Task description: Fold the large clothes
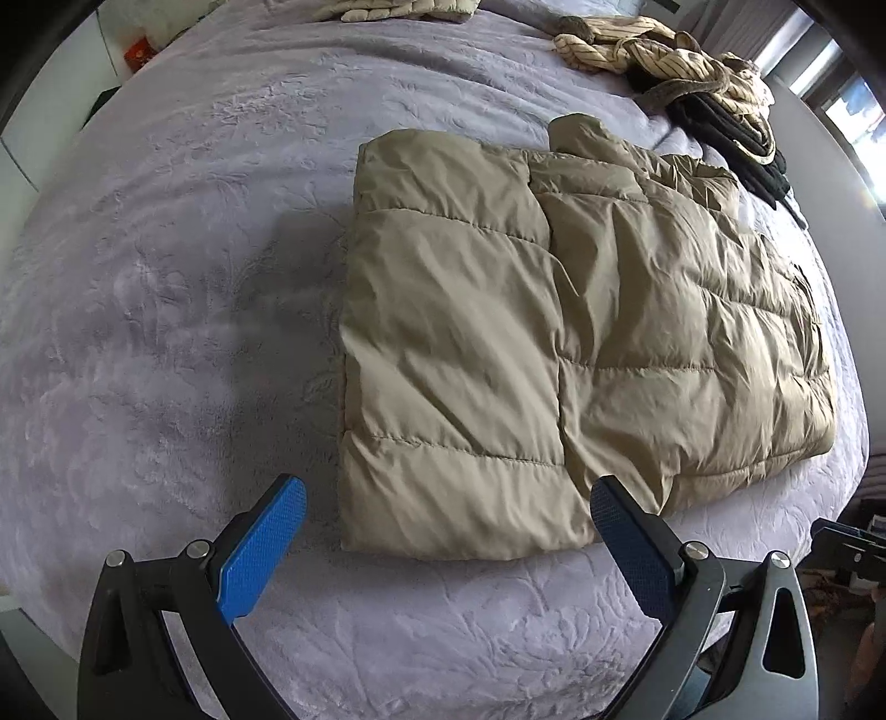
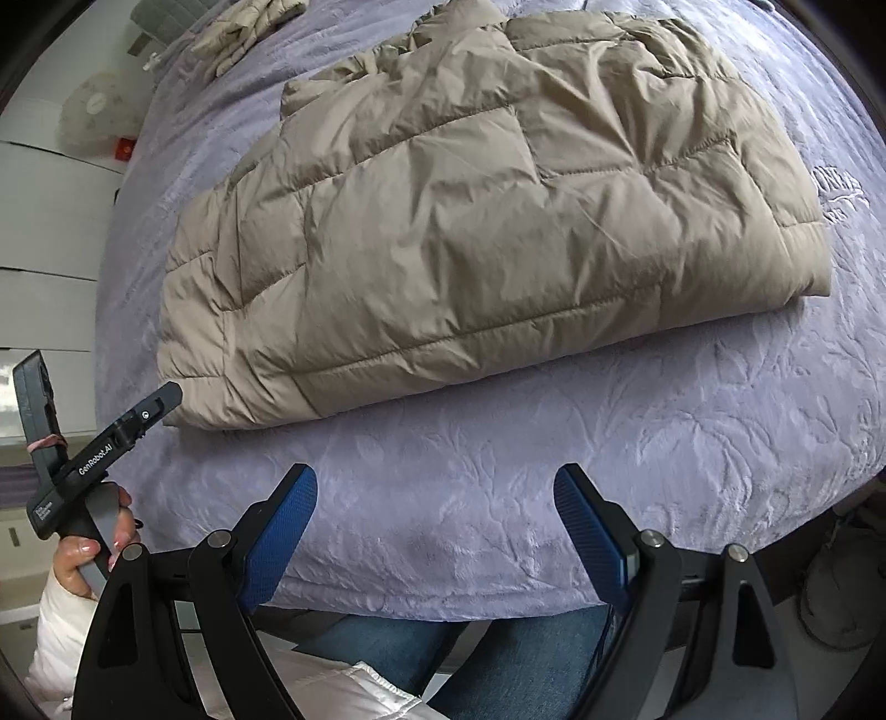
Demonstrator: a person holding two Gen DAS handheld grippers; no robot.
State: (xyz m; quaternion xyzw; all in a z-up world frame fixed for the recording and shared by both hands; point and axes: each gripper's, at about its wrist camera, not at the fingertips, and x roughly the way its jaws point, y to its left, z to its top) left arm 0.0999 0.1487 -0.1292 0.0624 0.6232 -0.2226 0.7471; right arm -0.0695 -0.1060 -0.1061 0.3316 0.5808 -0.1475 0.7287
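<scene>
A tan quilted puffer jacket (image 1: 554, 343) lies folded flat on the lavender bedspread (image 1: 166, 332); it also shows in the right wrist view (image 2: 476, 221). My left gripper (image 1: 448, 498) is open and empty, its blue pads hovering just before the jacket's near edge. My right gripper (image 2: 434, 487) is open and empty, over bare bedspread (image 2: 498, 443) short of the jacket's near hem. The left gripper's body, held in a hand, shows at the left of the right wrist view (image 2: 111, 437).
A pile of striped cream and black clothes (image 1: 692, 72) lies at the far right of the bed. More cream fabric (image 1: 398, 8) lies at the far edge. White cabinets (image 2: 44, 221) stand left of the bed. The person's jeans (image 2: 443, 653) are at the bed's near edge.
</scene>
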